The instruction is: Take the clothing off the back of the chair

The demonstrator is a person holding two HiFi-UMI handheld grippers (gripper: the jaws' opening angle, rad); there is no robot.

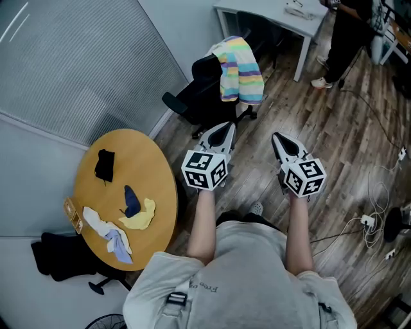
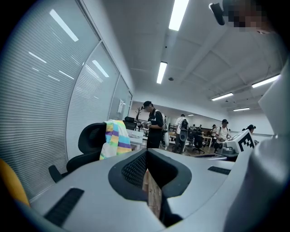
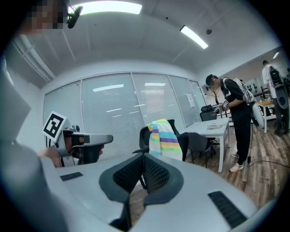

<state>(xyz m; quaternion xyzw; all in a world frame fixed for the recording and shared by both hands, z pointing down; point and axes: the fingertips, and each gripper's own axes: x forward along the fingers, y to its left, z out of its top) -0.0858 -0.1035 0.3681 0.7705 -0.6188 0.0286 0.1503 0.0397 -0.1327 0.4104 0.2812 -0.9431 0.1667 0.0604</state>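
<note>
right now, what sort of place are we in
Most likely an open-plan office: a black wheeled office chair draped with pastel striped clothing, a white rectangular desk, long ceiling strip lights, and people among desks farther back.

I saw the clothing point(image 1: 241, 71) as soft, matt cloth in pastel stripes. The chair point(image 1: 205, 83) under it looked black and dull, though I couldn't tell whether it was mesh or fabric. The floor point(image 1: 321, 122) was wood plank with a faint sheen. The round worktop point(image 1: 154, 173) had a smooth, satin, wood-like top. The left hand-held gripper point(image 2: 146, 156) and the right hand-held gripper point(image 3: 142, 165) were both smooth matt grey plastic, with black, finely ribbed pads point(image 2: 135, 169).
</note>
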